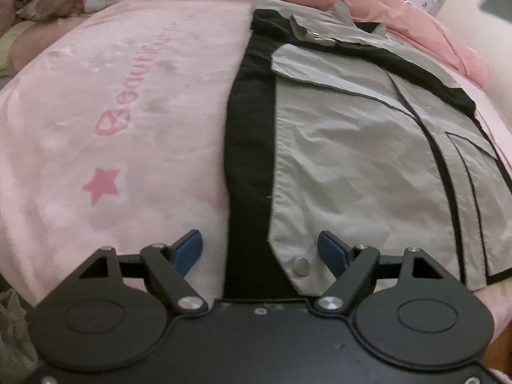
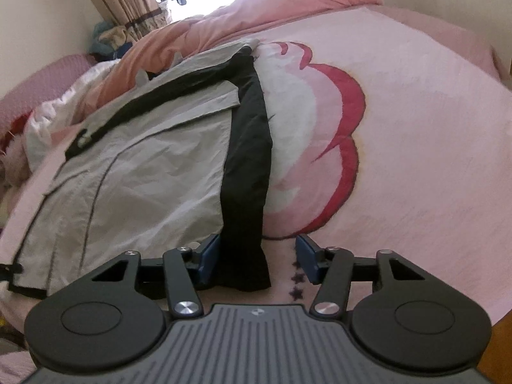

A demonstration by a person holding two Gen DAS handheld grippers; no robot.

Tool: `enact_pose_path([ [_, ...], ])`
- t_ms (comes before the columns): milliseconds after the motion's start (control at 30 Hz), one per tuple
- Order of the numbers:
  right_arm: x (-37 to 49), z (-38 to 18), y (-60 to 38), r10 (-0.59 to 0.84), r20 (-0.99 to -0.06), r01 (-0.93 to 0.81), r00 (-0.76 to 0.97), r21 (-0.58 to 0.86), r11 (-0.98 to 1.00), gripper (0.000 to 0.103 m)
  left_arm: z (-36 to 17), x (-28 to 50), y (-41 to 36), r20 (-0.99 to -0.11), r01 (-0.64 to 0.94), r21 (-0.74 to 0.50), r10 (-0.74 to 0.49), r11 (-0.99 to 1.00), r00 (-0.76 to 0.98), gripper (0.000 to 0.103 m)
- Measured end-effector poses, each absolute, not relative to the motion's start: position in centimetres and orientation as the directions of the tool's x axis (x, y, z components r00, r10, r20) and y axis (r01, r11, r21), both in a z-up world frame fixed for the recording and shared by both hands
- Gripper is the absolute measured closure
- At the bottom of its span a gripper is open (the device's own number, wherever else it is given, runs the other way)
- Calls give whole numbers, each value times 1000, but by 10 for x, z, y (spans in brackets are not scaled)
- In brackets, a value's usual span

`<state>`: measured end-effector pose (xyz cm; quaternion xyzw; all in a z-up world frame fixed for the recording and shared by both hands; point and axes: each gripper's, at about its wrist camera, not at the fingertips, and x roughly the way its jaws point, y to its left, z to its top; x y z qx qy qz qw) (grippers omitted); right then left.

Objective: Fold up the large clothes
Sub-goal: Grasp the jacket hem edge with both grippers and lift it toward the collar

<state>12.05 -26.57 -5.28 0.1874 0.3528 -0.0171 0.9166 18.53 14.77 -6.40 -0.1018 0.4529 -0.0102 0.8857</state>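
Jacket (image 1: 352,160) flat on bed (image 1: 112,128) for folding | left gripper (image 1: 260,249) fingers spread over hem | right gripper (image 2: 257,256) fingers spread around black edge, ready to pinch

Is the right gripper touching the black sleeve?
Cannot tell. In the right wrist view the open right gripper straddles the black sleeve, but its left finger may only overlap it.

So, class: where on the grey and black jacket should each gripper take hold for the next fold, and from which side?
Grip the jacket at its near hem corners, coming from the near edge. The left gripper brackets the black side strip by the snap; the right gripper brackets the other strip's end, both open.
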Motion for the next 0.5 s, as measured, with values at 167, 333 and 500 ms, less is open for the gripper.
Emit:
enact_pose_path([
  [167, 115, -51, -277, 170, -611, 148, 773, 435, 888, 41, -63, 183, 141, -808, -26, -202, -152, 979, 569, 24],
  [333, 125, -54, -272, 145, -639, 156, 756, 390, 908, 41, -64, 181, 135, -807, -13, -188, -146, 982, 573, 25],
  [500, 132, -55, -260, 199, -641, 106, 742, 406, 908, 41, -63, 184, 129, -805, -18, -177, -134, 984, 578, 28],
])
